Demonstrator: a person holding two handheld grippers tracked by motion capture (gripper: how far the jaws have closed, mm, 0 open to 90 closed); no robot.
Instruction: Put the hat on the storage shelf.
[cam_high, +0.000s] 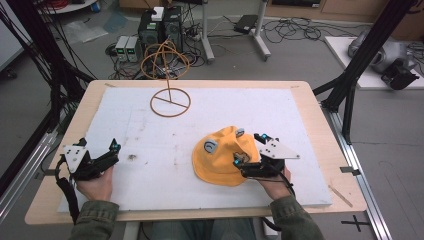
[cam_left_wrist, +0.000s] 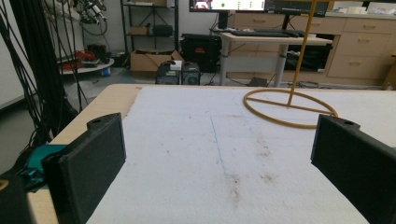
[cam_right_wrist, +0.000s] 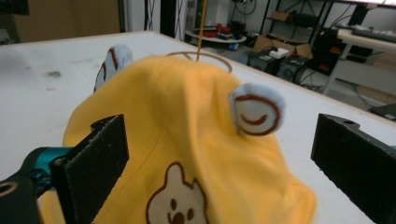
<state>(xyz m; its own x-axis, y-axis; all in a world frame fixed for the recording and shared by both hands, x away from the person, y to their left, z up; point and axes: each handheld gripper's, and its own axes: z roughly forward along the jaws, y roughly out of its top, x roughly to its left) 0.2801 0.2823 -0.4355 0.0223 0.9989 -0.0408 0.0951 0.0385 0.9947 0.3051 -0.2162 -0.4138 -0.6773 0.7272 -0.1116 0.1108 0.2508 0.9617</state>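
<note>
A yellow cap (cam_high: 222, 155) with two grey ears and a bear patch lies on the white mat, right of centre. My right gripper (cam_high: 250, 149) is at the cap's right edge, open, its jaws straddling the cap (cam_right_wrist: 205, 140) without closing on it. One grey ear (cam_right_wrist: 257, 109) stands between the jaws. My left gripper (cam_high: 114, 152) rests open near the mat's left front, nothing between its jaws (cam_left_wrist: 219, 163). A tan wire stand (cam_high: 170, 100) with a ring base rises at the back centre; its ring base (cam_left_wrist: 289, 109) lies ahead of the left gripper.
The white mat (cam_high: 150, 150) covers a wooden table (cam_high: 320, 130). Computer boxes and cables (cam_high: 160, 30) sit on the floor beyond the far edge. A black frame post (cam_high: 360, 60) stands at the right. Small dark stains (cam_high: 132, 157) mark the mat.
</note>
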